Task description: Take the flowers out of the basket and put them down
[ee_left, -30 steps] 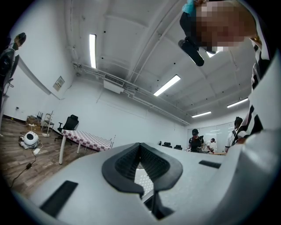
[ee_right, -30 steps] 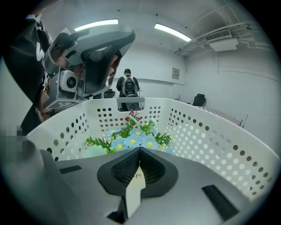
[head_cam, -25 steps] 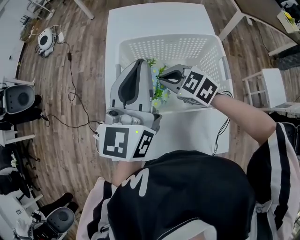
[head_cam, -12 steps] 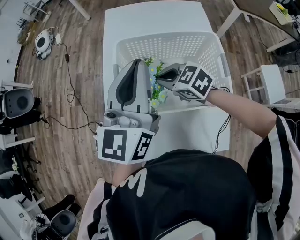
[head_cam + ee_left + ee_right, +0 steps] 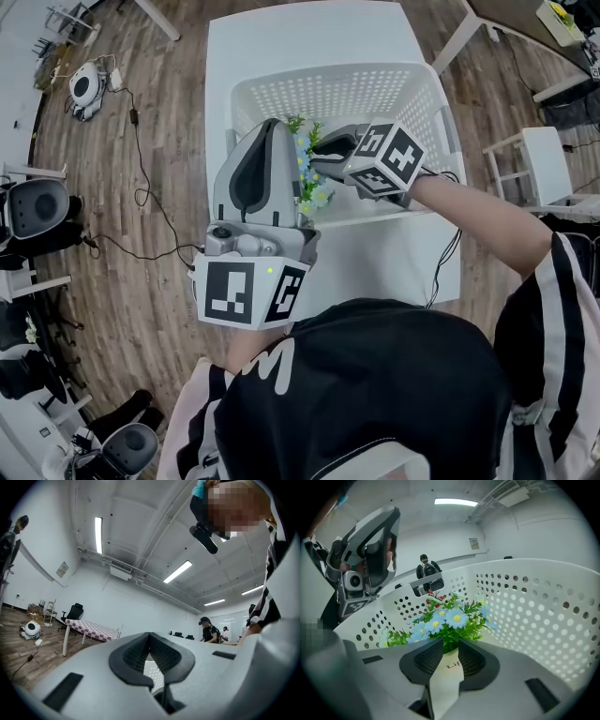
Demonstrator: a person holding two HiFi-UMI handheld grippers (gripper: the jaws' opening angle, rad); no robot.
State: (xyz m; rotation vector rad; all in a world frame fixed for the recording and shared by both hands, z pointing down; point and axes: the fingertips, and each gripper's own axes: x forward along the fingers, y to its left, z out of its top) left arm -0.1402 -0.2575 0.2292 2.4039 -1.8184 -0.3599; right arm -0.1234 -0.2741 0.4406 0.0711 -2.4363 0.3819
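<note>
Plastic basket (image 5: 347,94) (matt, perforated).

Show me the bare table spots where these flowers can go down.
Widest: the table strip beyond the far wall of the basket. Also the near strip between basket and the person, right side. Crowded: the basket's near-left corner around the flowers.

In the head view the left tongs (image 5: 270,131) cover the left part of the flowers (image 5: 317,195) and the near-left corner of the basket (image 5: 337,94) — the pot cannot be seen there at all. In the right gripper view the right tongs (image 5: 450,645), whose jaws have just been opening with the white pot (image 5: 449,666) between them, hide its sides and base; we read only a few letters of its print. A person (image 5: 425,566) beyond the basket is too small to make out.
</note>
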